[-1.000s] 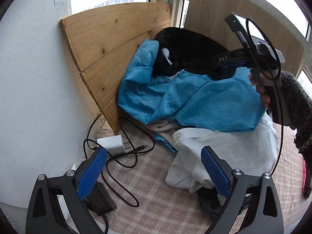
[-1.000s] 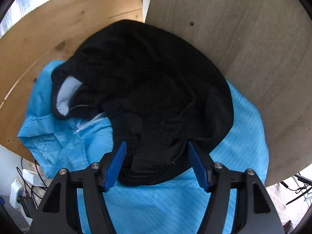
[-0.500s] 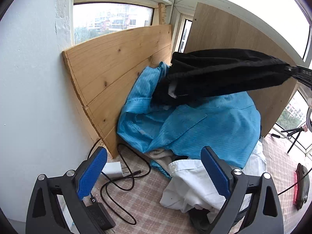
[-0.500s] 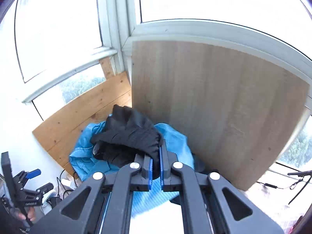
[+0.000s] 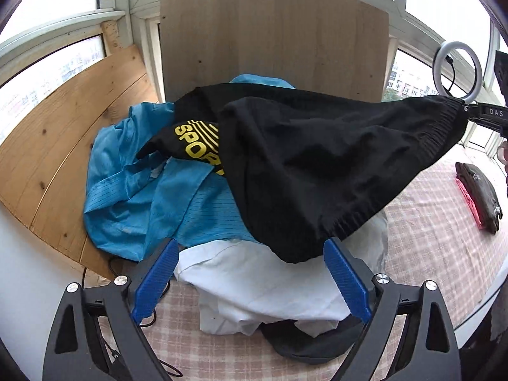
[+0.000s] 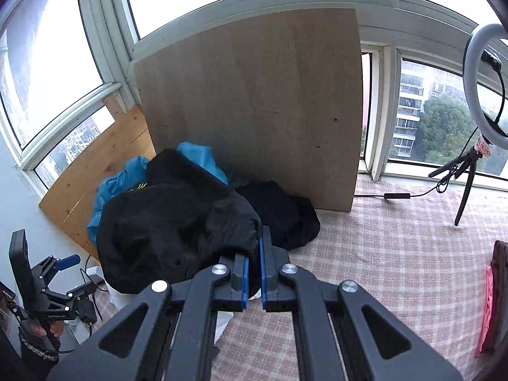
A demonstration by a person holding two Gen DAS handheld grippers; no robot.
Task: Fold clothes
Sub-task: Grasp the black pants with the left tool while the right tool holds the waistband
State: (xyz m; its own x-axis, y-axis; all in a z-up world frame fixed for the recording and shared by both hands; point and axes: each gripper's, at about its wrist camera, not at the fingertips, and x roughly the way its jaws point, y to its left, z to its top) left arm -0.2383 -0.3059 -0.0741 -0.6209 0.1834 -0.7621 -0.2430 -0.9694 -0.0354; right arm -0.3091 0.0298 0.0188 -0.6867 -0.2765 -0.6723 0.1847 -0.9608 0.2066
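Note:
My right gripper (image 6: 253,265) is shut on the waistband of black shorts (image 6: 171,222) with yellow lettering and holds them stretched in the air; they also show in the left wrist view (image 5: 317,165). The right gripper (image 5: 466,111) shows at the far right there. My left gripper (image 5: 250,282) is open and empty, just below the shorts' hanging edge. Under the shorts lies a pile with a blue shirt (image 5: 143,197) and a white shirt (image 5: 254,282). The left gripper (image 6: 68,277) also shows at lower left in the right wrist view.
Checked cloth covers the table (image 6: 397,254). Wooden boards (image 5: 273,41) lean against the windows behind the pile. Another black garment (image 6: 279,212) lies by the board. Folded dark and pink clothes (image 5: 479,197) lie at right. A ring light on a tripod (image 6: 476,133) stands far right. Cables (image 5: 111,263) lie at left.
My right gripper closed on the black shorts and pulled them up and rightward off the pile, so the yellow lettering now shows. My left gripper moved closer to the pile, under the shorts.

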